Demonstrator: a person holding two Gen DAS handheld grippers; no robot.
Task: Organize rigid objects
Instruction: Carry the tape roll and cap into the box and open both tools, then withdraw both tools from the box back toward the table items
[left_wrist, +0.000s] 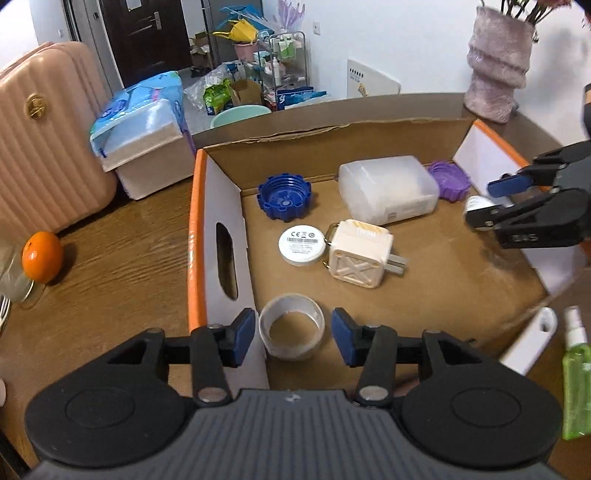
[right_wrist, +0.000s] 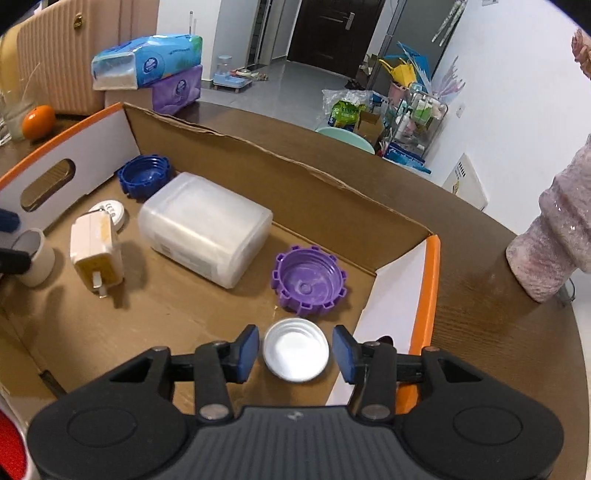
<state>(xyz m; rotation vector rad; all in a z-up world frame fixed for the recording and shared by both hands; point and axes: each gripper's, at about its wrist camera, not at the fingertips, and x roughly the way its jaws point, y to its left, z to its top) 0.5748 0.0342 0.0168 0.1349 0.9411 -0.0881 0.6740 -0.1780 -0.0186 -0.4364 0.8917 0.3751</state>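
Note:
An open cardboard box (left_wrist: 207, 206) on the wooden table holds a blue cap (left_wrist: 284, 197), a translucent plastic case (left_wrist: 388, 188), a purple cap (right_wrist: 308, 275), a white disc (left_wrist: 302, 245) and a cream plug charger (left_wrist: 360, 254). My left gripper (left_wrist: 293, 334) stands open around a white ring (left_wrist: 291, 326) on the box floor, with a gap at each pad. My right gripper (right_wrist: 295, 349) is open around a white lid (right_wrist: 295, 350) by the box's right wall, not touching it. The left wrist view shows the right gripper (left_wrist: 495, 201) at the box's right side.
An orange (left_wrist: 41, 256) and a glass lie on the table left of the box. A pink suitcase (left_wrist: 44, 140) and tissue packs (left_wrist: 147, 110) stand beyond. A pink vase (right_wrist: 554, 236) sits at the right, a green spray bottle (left_wrist: 576, 373) nearer.

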